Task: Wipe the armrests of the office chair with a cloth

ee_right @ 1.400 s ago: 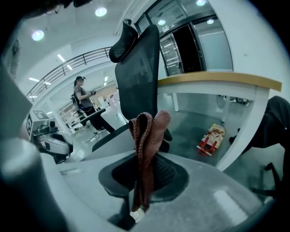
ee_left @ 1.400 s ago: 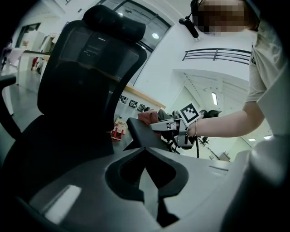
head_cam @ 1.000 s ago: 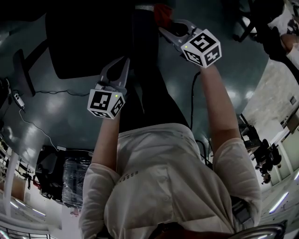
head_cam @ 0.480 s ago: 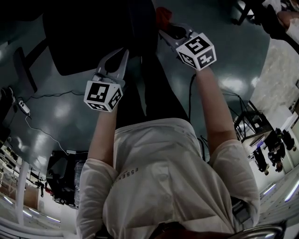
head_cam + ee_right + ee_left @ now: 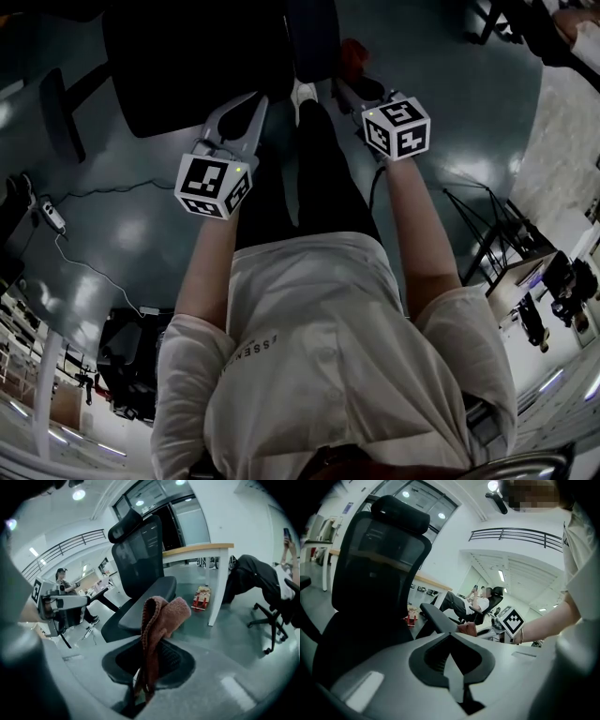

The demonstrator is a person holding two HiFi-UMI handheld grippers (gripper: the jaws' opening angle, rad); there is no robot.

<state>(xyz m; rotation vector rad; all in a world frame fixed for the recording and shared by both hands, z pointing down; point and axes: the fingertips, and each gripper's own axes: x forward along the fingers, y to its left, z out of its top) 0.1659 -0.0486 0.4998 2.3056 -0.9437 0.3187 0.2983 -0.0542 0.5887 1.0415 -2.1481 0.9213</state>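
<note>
The black office chair (image 5: 187,56) stands ahead of me, its seat at the top left of the head view. One armrest (image 5: 314,33) lies between my two grippers and another armrest (image 5: 58,117) sticks out at the far left. My right gripper (image 5: 345,80) is shut on a reddish-brown cloth (image 5: 352,52), right beside the nearer armrest. In the right gripper view the cloth (image 5: 159,620) stands up folded from the jaws (image 5: 149,651), in front of the armrest (image 5: 136,613). My left gripper (image 5: 251,101) is shut and holds nothing; its jaws (image 5: 450,637) point at the chair (image 5: 370,573).
A cable and plug strip (image 5: 47,216) lie on the grey floor at the left. A white-legged table (image 5: 199,550) stands behind the chair, with a small red thing (image 5: 202,597) on the floor beside it. A seated person (image 5: 255,583) and other chairs are at the right.
The right gripper with the cloth has come down and a little left, nearer my body. The left gripper has hardly moved. My white shoe now shows between the grippers.
</note>
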